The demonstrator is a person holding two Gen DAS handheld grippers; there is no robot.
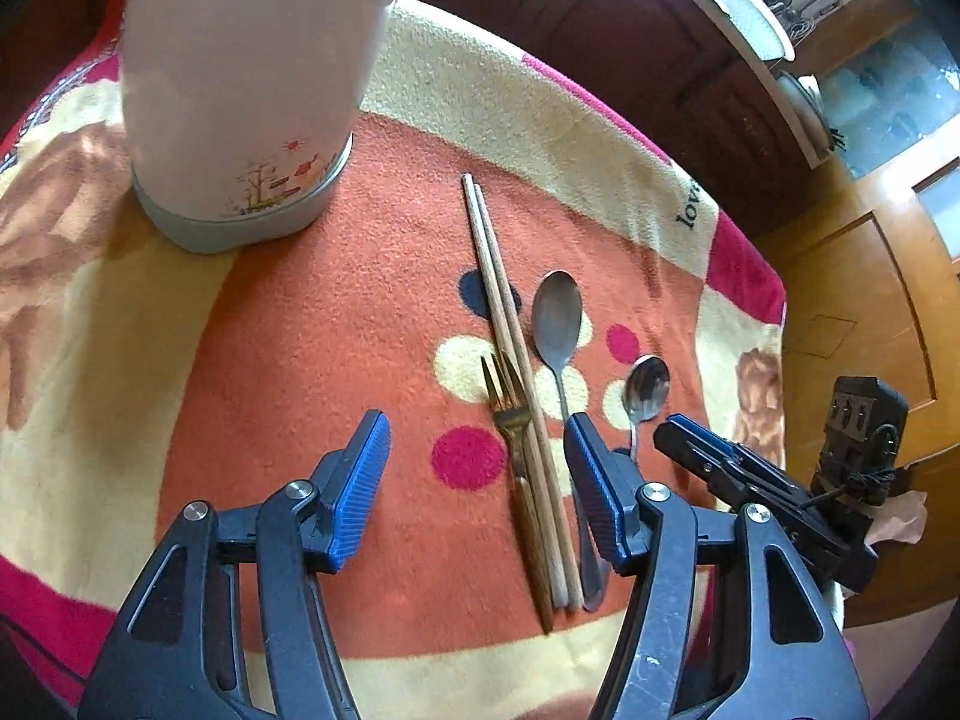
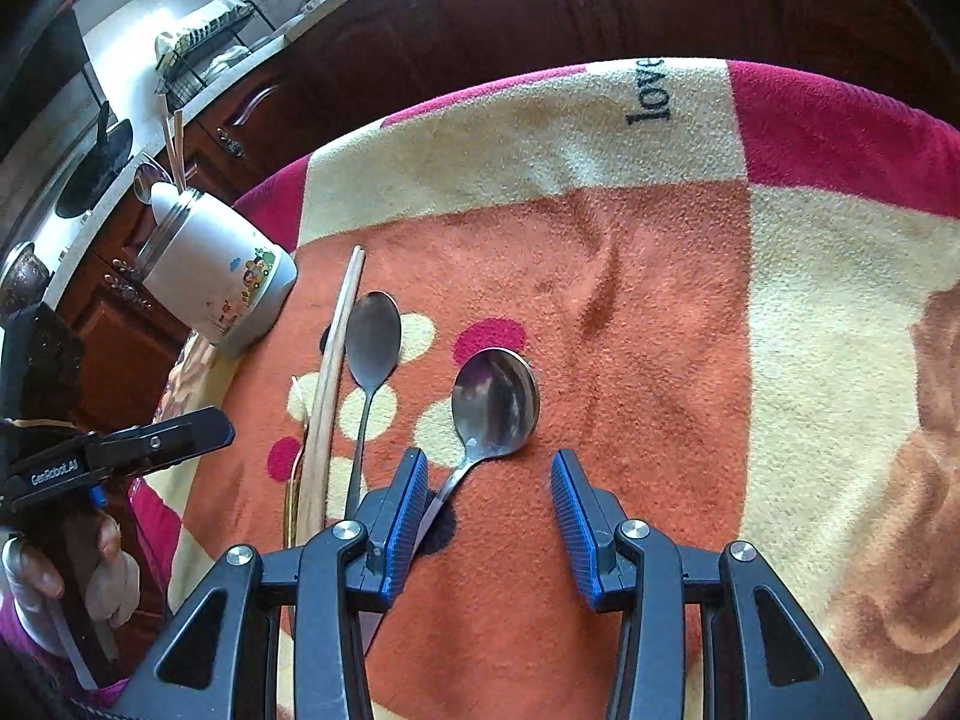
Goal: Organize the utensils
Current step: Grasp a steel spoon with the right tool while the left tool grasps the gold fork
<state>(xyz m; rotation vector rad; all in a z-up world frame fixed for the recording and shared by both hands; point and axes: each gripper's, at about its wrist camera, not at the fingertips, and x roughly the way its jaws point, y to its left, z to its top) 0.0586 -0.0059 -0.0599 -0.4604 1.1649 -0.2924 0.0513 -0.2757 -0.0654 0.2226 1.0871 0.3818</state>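
Observation:
On the orange blanket [image 1: 360, 330] lie a pair of wooden chopsticks [image 1: 510, 348], a gold fork [image 1: 510, 420] with a wooden handle, a long grey spoon [image 1: 558, 324] and a round shiny spoon [image 1: 647, 387]. My left gripper [image 1: 477, 450] is open above the fork and chopstick handles. My right gripper [image 2: 489, 480] is open just above the round spoon's [image 2: 495, 402] handle; its left finger [image 2: 408, 516] covers part of that handle. A white utensil canister [image 1: 246, 102] stands at the back left; in the right wrist view the canister [image 2: 216, 276] holds chopsticks and a spoon.
The blanket [image 2: 660, 300] covers the table, with its edge against dark wooden cabinets [image 1: 630, 30]. A kitchen counter with a dish rack [image 2: 204, 42] is at the back. The right gripper shows in the left wrist view [image 1: 756, 492], close beside the left one.

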